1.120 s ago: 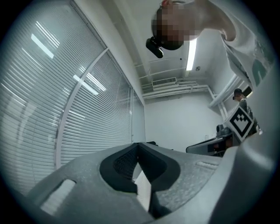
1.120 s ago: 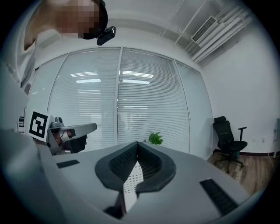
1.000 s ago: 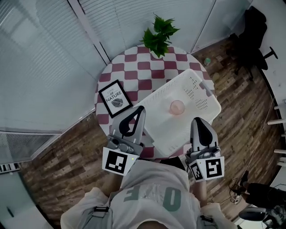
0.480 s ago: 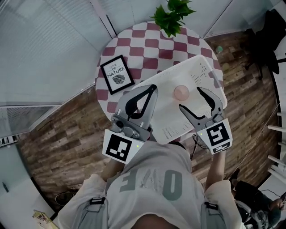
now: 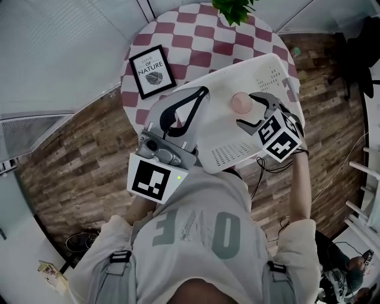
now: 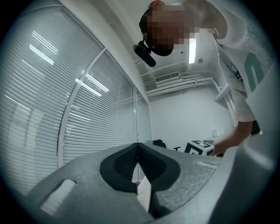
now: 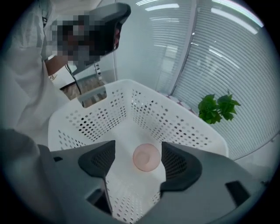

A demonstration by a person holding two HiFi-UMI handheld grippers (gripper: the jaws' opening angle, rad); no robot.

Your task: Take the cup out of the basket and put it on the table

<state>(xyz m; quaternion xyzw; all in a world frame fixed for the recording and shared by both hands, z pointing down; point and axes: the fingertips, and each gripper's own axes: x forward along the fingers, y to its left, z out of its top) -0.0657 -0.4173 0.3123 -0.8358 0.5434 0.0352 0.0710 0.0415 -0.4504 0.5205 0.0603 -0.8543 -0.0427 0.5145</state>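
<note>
A small pink cup (image 5: 239, 101) stands mouth-up on the floor of the white perforated basket (image 5: 274, 64) on the round checkered table (image 5: 196, 41). My right gripper (image 5: 247, 111) reaches down into the basket just over the cup. Its jaws have just been opening and now stand open. In the right gripper view the cup (image 7: 146, 157) shows in the gap of that right gripper (image 7: 138, 151), a little beyond the tips, with neither pad touching it. My left gripper (image 5: 203, 91) is shut and empty at the basket's near-left corner, pointing about level.
A framed leaf print (image 5: 152, 71) lies on the table left of the basket. A green potted plant (image 5: 234, 9) stands at the far edge. The basket's walls (image 7: 166, 118) rise around the cup. Wooden floor surrounds the table.
My right gripper went from shut to open, turned, and dropped from the basket's near edge into the basket over the cup. My left gripper barely moved.
</note>
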